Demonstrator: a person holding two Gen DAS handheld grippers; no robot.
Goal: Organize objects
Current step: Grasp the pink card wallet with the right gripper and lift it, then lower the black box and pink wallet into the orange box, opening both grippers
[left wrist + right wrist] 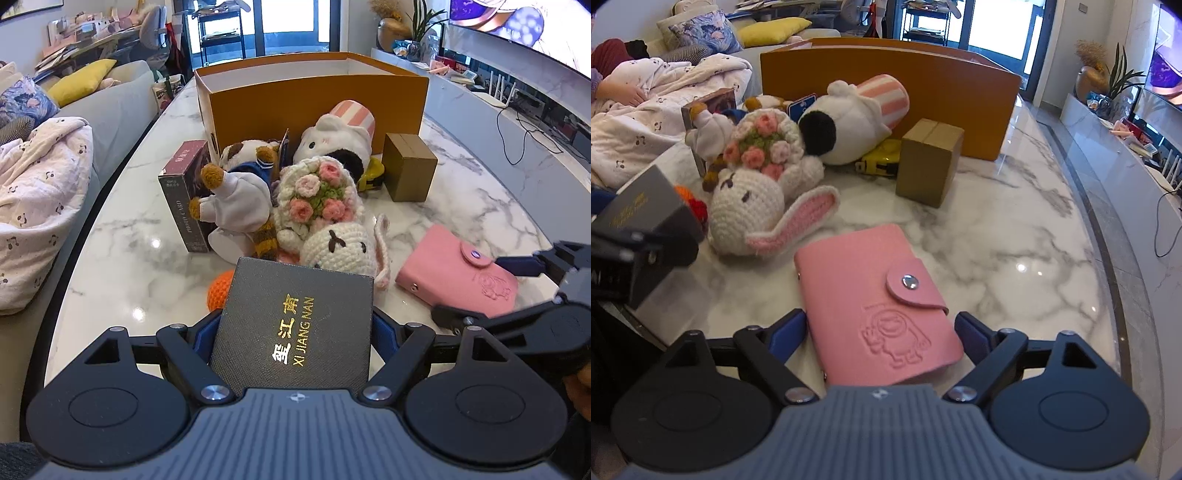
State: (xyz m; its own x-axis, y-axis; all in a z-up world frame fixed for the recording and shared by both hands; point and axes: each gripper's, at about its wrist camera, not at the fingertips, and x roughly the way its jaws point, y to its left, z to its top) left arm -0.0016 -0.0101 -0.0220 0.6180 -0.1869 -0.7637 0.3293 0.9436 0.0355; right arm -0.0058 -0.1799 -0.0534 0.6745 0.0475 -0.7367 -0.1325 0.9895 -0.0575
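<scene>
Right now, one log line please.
left gripper: shut on dark box | right gripper: open around pink card holder | orange box: behind

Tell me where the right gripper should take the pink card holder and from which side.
Grip the pink card holder across its two long edges, coming down from above at its near end, where the right gripper already straddles it with open jaws. It lies flat on the marble table, so its thin edges are the only faces the pads can reach. Stay clear of the snap strap.
</scene>
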